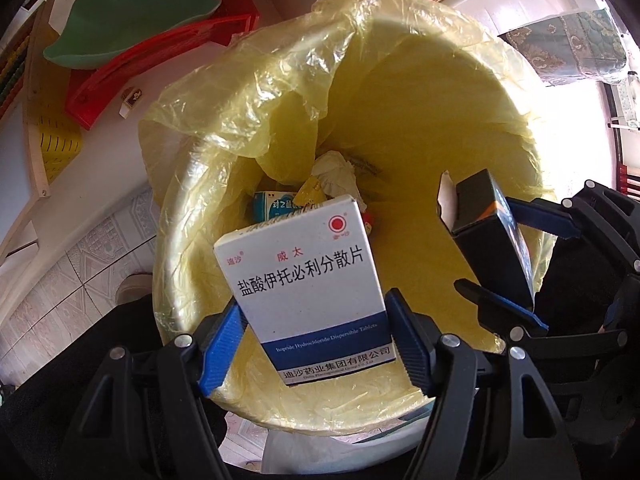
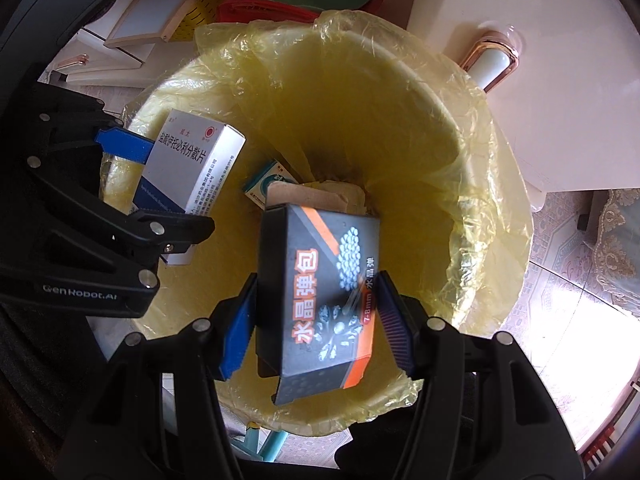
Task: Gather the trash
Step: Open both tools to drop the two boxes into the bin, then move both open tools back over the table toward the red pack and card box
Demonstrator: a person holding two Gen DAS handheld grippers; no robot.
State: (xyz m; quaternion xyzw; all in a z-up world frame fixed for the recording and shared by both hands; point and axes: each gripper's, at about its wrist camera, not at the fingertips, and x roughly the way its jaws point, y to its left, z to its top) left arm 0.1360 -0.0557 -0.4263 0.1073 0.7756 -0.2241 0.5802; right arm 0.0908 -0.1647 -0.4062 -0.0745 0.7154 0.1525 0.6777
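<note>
A bin lined with a yellow plastic bag [image 1: 420, 120] [image 2: 460, 128] fills both views from above. My left gripper [image 1: 316, 344] is shut on a white and blue medicine box [image 1: 308, 280] and holds it over the bin's mouth; that box also shows in the right wrist view [image 2: 188, 164]. My right gripper [image 2: 316, 328] is shut on a black and orange box [image 2: 320, 292], also over the bin; it appears at the right of the left wrist view [image 1: 488, 240]. Crumpled paper [image 1: 336, 176] and a small teal box [image 1: 276, 204] [image 2: 268, 180] lie at the bottom.
Red plastic baskets [image 1: 152, 60] and a green dish [image 1: 132, 20] lie beyond the bin on the floor. A yellow perforated panel [image 1: 56, 144] and wooden frame are at the left. A patterned cloth [image 1: 576, 44] hangs at the upper right. Tiled floor [image 2: 568, 248] surrounds the bin.
</note>
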